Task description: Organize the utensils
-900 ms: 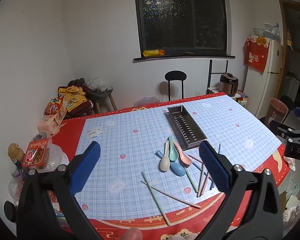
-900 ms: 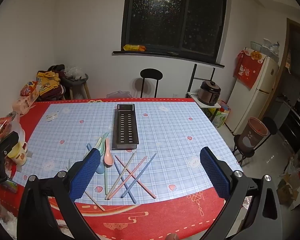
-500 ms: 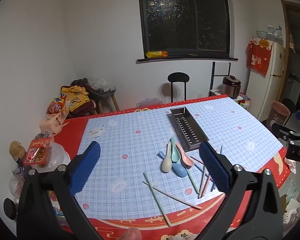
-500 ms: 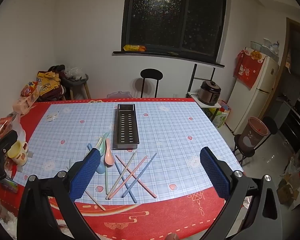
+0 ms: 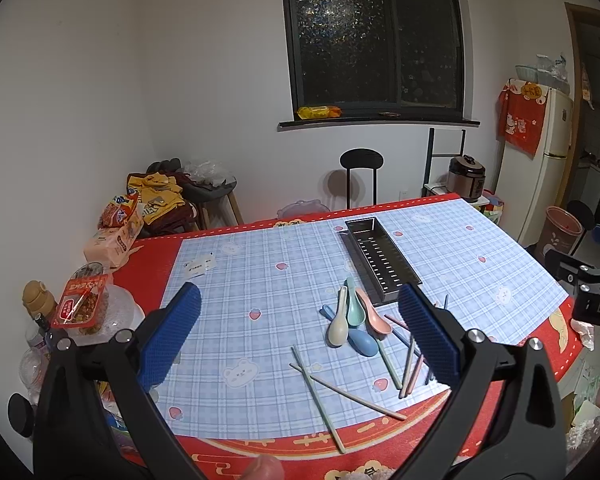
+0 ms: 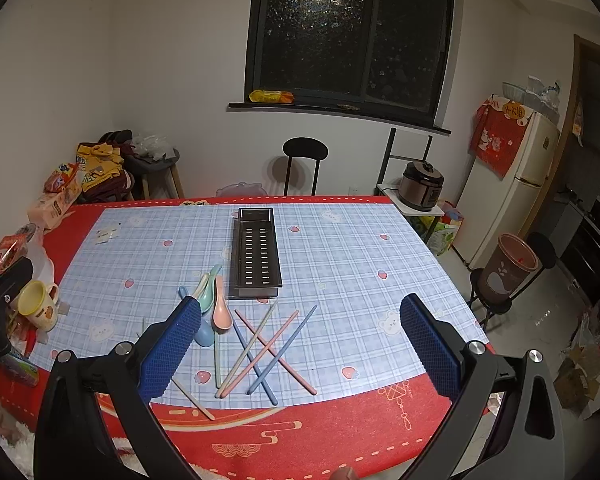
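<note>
We're right at the start here — nothing picked up yet. Our left gripper (image 5: 300,332) and right gripper (image 6: 300,336) both hang above the near edge of the table (image 6: 340,432), jaws wide and nothing between them. The metal tray (image 6: 256,252) sits empty at about 12 o'clock from the pile. The spoons (image 6: 216,304) lie bunched just off its near end, around 7 o'clock from it, and the chopsticks (image 6: 268,352) are crisscrossed at 6 o'clock, closer to us. Next move, we reckon: drop one gripper onto a single piece, probably a top chopstick — it's thin and flat, so the jaws need to narrow a lot.
</note>
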`<state>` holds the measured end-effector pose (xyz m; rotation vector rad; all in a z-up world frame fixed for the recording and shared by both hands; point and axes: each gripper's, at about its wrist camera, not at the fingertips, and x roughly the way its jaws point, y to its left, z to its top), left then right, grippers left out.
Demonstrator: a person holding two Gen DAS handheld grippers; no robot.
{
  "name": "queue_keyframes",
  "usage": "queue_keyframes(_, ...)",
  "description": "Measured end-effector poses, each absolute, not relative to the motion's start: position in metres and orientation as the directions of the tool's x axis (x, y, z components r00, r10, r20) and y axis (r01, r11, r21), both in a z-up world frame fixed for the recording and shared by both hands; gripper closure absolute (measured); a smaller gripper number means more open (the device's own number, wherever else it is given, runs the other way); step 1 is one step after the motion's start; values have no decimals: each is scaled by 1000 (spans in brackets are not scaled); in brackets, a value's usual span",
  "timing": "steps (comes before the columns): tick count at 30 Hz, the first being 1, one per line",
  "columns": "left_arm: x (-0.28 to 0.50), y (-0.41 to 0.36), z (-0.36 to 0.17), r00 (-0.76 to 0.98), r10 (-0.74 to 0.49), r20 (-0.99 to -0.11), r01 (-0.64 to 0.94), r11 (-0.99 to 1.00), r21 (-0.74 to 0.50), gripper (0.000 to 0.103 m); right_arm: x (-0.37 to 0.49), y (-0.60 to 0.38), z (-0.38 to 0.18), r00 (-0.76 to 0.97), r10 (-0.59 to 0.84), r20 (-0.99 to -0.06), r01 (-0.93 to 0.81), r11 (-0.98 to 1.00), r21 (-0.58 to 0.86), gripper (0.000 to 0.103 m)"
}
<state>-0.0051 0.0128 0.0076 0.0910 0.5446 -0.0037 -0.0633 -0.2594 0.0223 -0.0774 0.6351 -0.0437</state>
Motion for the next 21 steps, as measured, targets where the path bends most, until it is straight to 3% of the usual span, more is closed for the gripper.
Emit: queue_keyframes(21,-9,12,7,860,31,-509,21,995,95,6,-64,-259,22,804,-62,-592,17,997,-81,5)
